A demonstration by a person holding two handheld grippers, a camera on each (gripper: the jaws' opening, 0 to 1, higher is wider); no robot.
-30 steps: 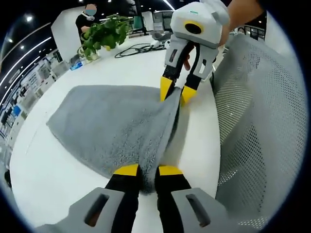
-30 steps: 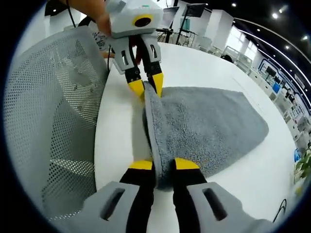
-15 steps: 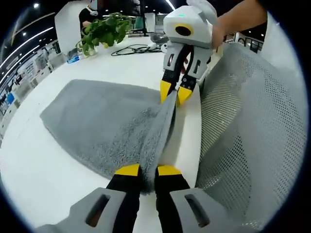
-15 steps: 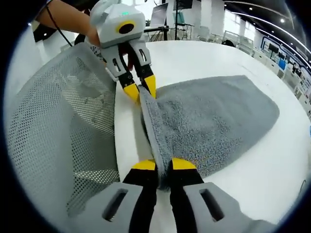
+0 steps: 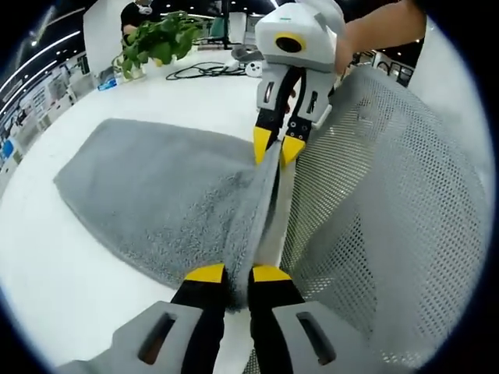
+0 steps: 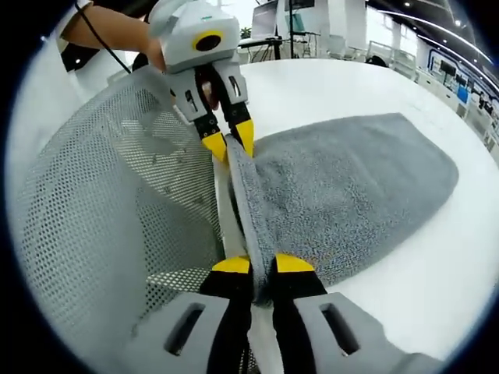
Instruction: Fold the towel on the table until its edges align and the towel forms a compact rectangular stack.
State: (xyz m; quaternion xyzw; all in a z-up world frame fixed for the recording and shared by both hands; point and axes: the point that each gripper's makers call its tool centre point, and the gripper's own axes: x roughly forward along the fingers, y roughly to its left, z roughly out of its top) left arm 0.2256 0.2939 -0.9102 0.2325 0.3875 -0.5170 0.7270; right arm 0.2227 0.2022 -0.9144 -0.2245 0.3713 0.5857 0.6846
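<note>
White table [image 5: 93,257] here, with a grey towel [image 5: 148,187] spread flat across most of it, though the towel's near edge is pulled up off the surface. Well beyond the towel there's a potted plant [image 5: 160,40] and black cables [image 5: 204,71] lying beside it

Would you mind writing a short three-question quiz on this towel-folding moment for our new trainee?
1. True or false: both grippers are shut on the near edge of the grey towel.
2. What stands at the far end of the white table? A) a potted plant B) a red kettle C) a stack of plates
3. Fill in: beside the table edge stands a grey ____ chair back.

Key
1. True: the left gripper and the right gripper both pinch it.
2. A, the plant.
3. Mesh.
</note>
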